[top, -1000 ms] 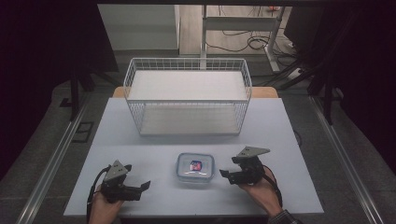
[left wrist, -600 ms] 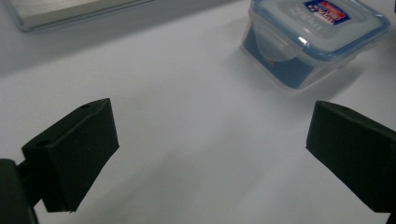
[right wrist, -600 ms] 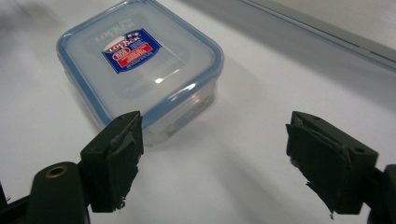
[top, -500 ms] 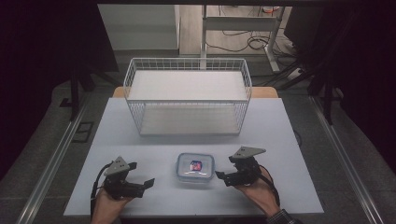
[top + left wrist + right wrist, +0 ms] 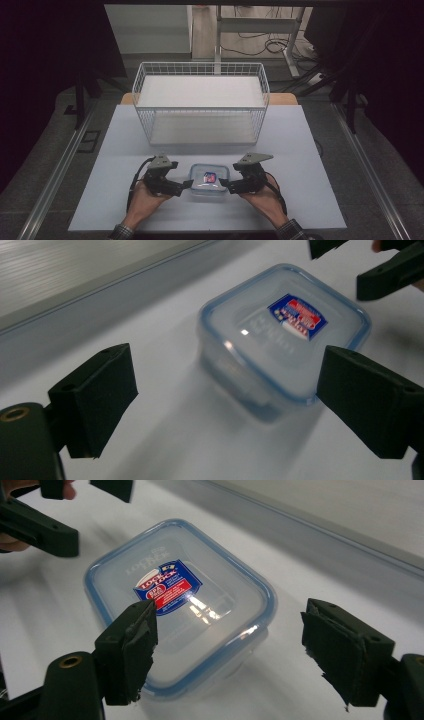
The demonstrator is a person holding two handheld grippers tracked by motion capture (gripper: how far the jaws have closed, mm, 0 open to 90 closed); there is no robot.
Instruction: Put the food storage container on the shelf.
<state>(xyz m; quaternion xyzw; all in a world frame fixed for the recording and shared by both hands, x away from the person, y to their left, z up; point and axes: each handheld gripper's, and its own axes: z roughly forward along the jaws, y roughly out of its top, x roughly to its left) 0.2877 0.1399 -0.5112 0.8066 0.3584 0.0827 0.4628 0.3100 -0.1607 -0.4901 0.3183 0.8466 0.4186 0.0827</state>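
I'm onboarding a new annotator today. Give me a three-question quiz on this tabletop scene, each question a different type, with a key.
1. True or false: the lidded container sits inside the wire basket.
2. Multiple choice: where is the left tool relative to the container? A) on its left side B) behind it C) on top of it
3. Fill in: the jaws of the right tool stand ____, with nothing between them.

Key
1. False; it rests on the table, nearer the person than the basket.
2. A
3. open
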